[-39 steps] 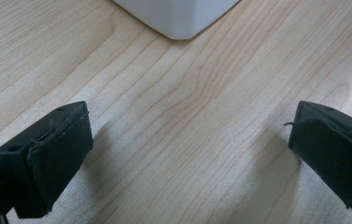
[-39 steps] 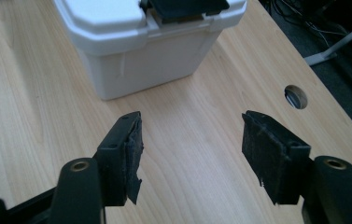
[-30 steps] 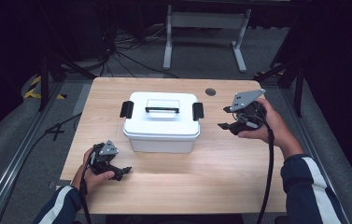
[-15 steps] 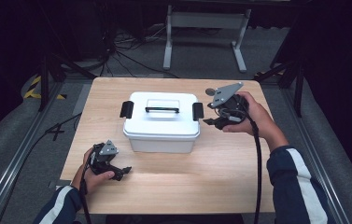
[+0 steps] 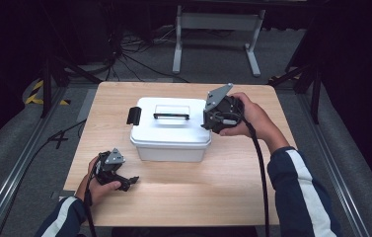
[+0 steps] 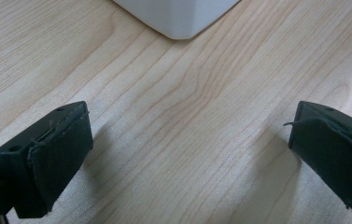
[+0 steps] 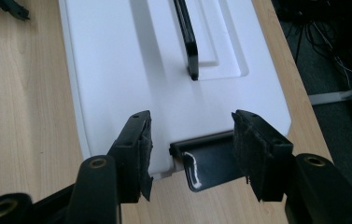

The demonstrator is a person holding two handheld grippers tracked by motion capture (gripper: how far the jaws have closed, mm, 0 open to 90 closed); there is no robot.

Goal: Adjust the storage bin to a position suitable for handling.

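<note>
The left gripper (image 5: 122, 179) rests low on the table (image 5: 183, 197), jaws spread wide and empty. The white box (image 5: 171, 129) sits mid-table — the right gripper (image 7: 190, 149) straddles its black latch (image 7: 206, 161), jaws apart, not clamped.

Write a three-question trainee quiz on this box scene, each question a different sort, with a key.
1. True or false: the right gripper is shut on the black handle.
2. Which part of the white box lies between the right gripper's jaws? A) handle B) black latch C) nothing
3. Fill in: the left gripper is open over bare ____.

Key: 1 false, it is open; 2 B; 3 table.
</note>
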